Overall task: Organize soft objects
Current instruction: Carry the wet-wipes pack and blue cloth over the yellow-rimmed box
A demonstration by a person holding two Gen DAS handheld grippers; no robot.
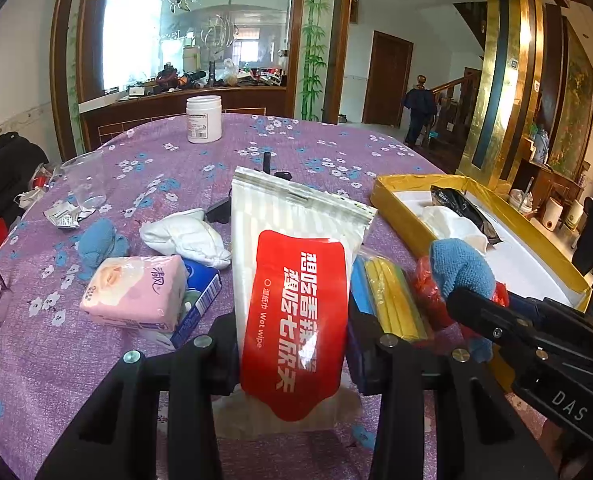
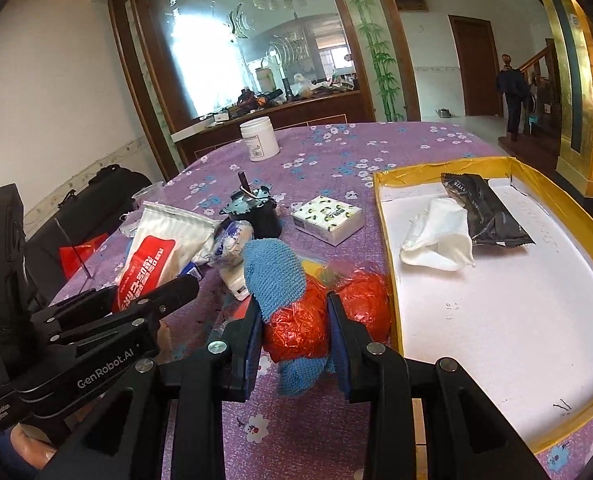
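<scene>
My left gripper [image 1: 292,344] is shut on a white wet wipe pack with a red label [image 1: 296,304], which stands upright above the purple flowered tablecloth [image 1: 296,148]. To its right, my right gripper [image 2: 294,332] is shut on a blue cloth [image 2: 272,276] bunched with a crinkly red plastic bag [image 2: 296,332], just left of a gold-rimmed box with a white floor [image 2: 496,320]. A white cloth [image 2: 440,240] and a black packet [image 2: 488,212] lie in the box. The right gripper also shows at the right of the left wrist view, with the blue cloth [image 1: 460,268] in it.
On the cloth lie a pink tissue pack [image 1: 136,296], a blue tissue box [image 1: 200,300], a white cloth [image 1: 188,236], a blue cloth [image 1: 96,244] and a yellow-blue sponge pack [image 1: 388,300]. A white jar [image 1: 203,119], a plastic cup [image 1: 84,180] and a green-patterned tissue pack [image 2: 328,218] stand farther back.
</scene>
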